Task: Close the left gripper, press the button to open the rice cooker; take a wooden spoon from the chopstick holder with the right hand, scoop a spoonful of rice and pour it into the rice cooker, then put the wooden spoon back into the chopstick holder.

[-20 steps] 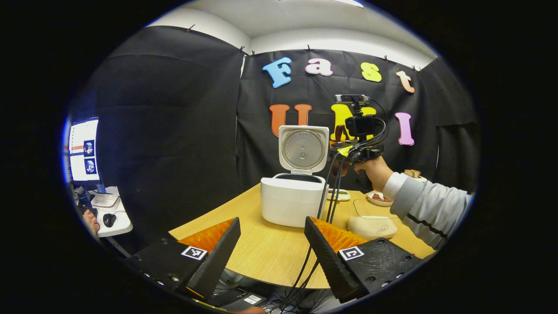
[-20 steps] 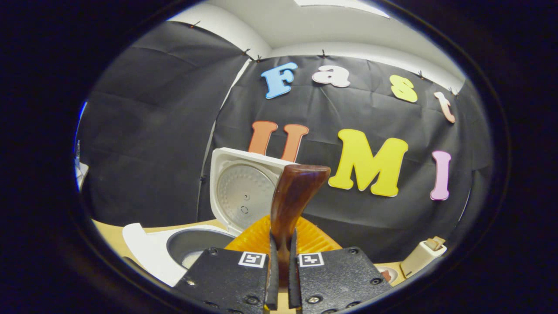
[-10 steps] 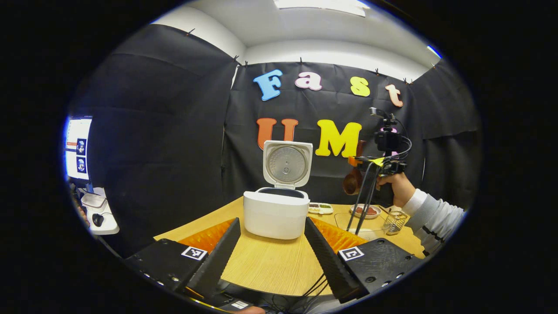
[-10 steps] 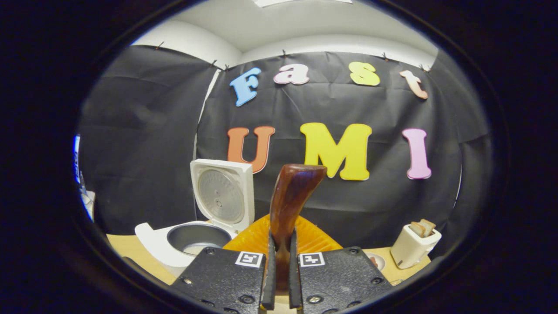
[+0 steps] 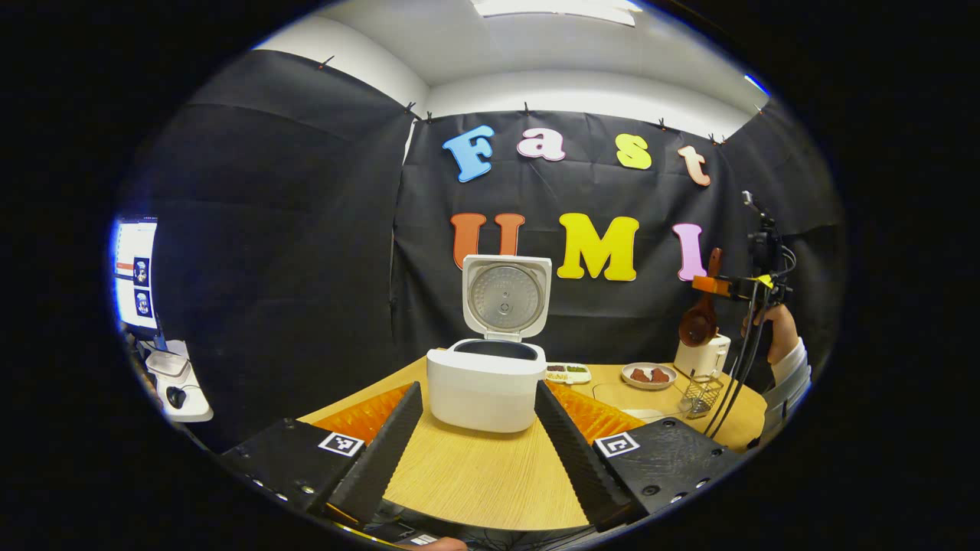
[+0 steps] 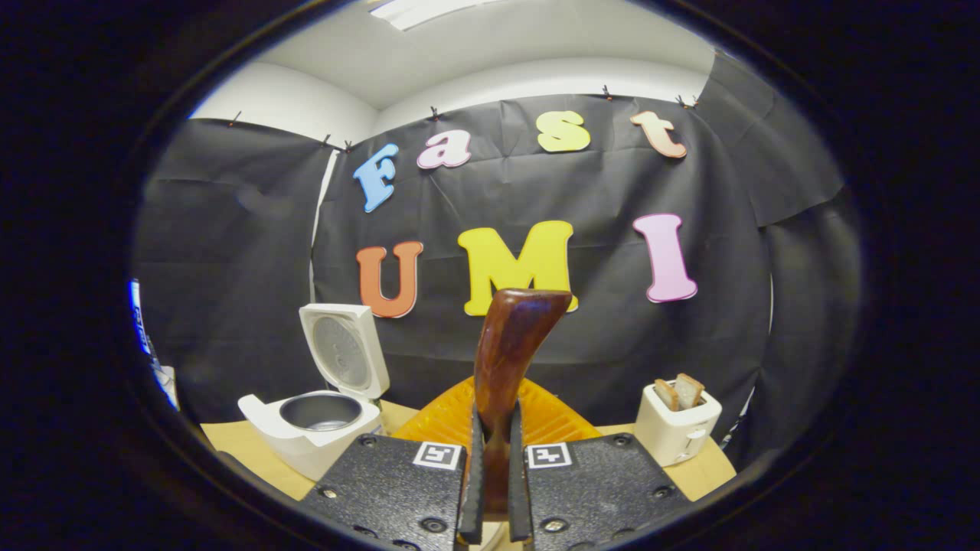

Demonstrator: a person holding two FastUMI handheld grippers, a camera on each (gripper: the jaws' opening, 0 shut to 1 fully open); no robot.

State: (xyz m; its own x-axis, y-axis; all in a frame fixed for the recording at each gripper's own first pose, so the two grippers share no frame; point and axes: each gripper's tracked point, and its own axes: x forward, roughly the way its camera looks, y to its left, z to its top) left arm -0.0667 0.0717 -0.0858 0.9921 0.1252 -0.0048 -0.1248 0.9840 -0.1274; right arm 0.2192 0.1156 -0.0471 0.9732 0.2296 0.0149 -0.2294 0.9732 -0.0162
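Right claw (image 6: 490, 490) clenches the wooden spoon (image 6: 509, 344); left claw (image 5: 478, 444) released; lower it plumb into the chopstick holder (image 5: 698, 393), releasing late.

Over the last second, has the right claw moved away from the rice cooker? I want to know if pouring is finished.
Yes. The right claw, shut on the wooden spoon, has swung right from the rice cooker to above the wire holder.

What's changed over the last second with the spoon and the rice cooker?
The right claw, shut on the wooden spoon, has carried it away from the rice cooker to the right, to above the wire chopstick holder by the toaster. The cooker's lid has stayed up and the left claw has stayed open over the table.
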